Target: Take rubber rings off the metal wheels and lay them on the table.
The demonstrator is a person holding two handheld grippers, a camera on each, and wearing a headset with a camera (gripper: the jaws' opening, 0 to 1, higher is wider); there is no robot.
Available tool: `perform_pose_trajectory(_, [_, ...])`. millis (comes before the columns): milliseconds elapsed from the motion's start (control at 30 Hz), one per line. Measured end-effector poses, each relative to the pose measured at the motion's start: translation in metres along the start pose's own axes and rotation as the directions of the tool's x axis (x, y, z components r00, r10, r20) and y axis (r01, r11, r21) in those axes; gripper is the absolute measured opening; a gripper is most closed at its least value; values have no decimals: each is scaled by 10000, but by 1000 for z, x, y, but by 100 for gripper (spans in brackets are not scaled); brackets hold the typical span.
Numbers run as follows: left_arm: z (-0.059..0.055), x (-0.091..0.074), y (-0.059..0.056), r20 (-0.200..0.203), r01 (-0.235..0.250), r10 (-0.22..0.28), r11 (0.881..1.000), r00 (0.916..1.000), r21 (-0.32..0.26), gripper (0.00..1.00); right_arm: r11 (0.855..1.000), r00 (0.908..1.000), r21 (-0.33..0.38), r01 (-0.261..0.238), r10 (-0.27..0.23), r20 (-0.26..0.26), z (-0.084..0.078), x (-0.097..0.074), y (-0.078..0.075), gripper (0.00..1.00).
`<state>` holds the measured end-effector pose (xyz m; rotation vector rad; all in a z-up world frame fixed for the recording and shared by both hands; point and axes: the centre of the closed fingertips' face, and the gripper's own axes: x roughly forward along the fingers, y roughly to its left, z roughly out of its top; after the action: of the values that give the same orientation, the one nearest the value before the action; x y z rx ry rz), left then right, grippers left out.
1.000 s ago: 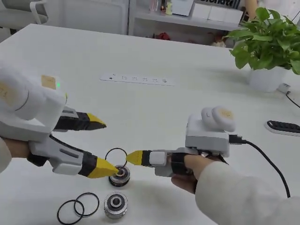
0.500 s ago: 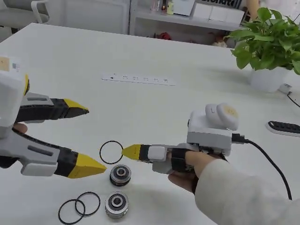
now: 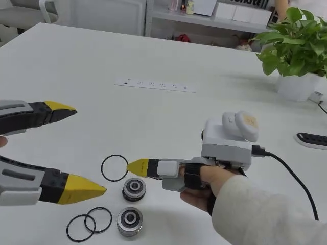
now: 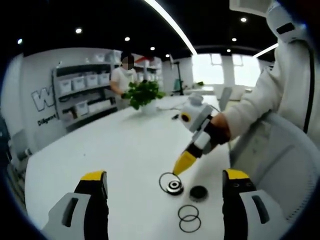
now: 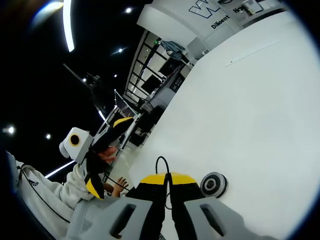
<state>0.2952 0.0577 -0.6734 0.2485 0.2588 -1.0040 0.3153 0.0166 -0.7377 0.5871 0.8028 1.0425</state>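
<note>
Three thin black rubber rings here, all plain loops of about the same size. The right gripper (image 3: 134, 167) has its yellow tips pinched shut on one ring (image 3: 114, 168), and the loop sticks out to the left past the tips. I can't tell if that loop touches the white table (image 3: 204, 112) or is just off it. In the right gripper view the jaws are pressed together at (image 5: 168, 176), with the ring's thin black arc (image 5: 161, 165) poking up between them.

The other two rings (image 3: 89, 223) lie flat on the table at the near left, overlapping each other.

The two metal wheels are small round pucks with a hub in the middle. The far wheel (image 3: 134, 189) sits just below the right gripper's tips and looks darker round its edge. The near wheel (image 3: 130, 221) is more silvery and sits just right of the two flat rings.

The left gripper (image 3: 87, 149) is spread wide, one jaw high and one low, off to the left of everything and not touching anything. Its own view has both jaws far apart around (image 4: 165, 176), and the pinched ring (image 4: 169, 181) and both wheels are on the table ahead.

Further back there's a power strip (image 3: 155, 85), and a potted plant (image 3: 294, 46) at the far right.
</note>
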Motion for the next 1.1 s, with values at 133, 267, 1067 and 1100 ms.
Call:
perform_pose_trajectory(133, [-4,-5,-1,55,-115,115,9999,9999,-74,100,9999,9997,-130,-99,96,-239,-6,3,4,0])
perform_pose_trajectory(267, [-11,-10,-1,-101,-179,177,9996,9998,-227,100,9997,9987,-169,-181,172,-486,-13,6,7,0])
perform_pose_trajectory(1067, [-45,-16,-8,-866,-75,16,9977,9962,-674,100,9927,9793,-1202,36,-278,-2003,-64,28,10,0])
perform_pose_trajectory(1100, [-45,-15,-9,-871,-57,-2,9977,9962,-671,100,9927,9798,-1207,56,-296,-1979,-64,28,9,0])
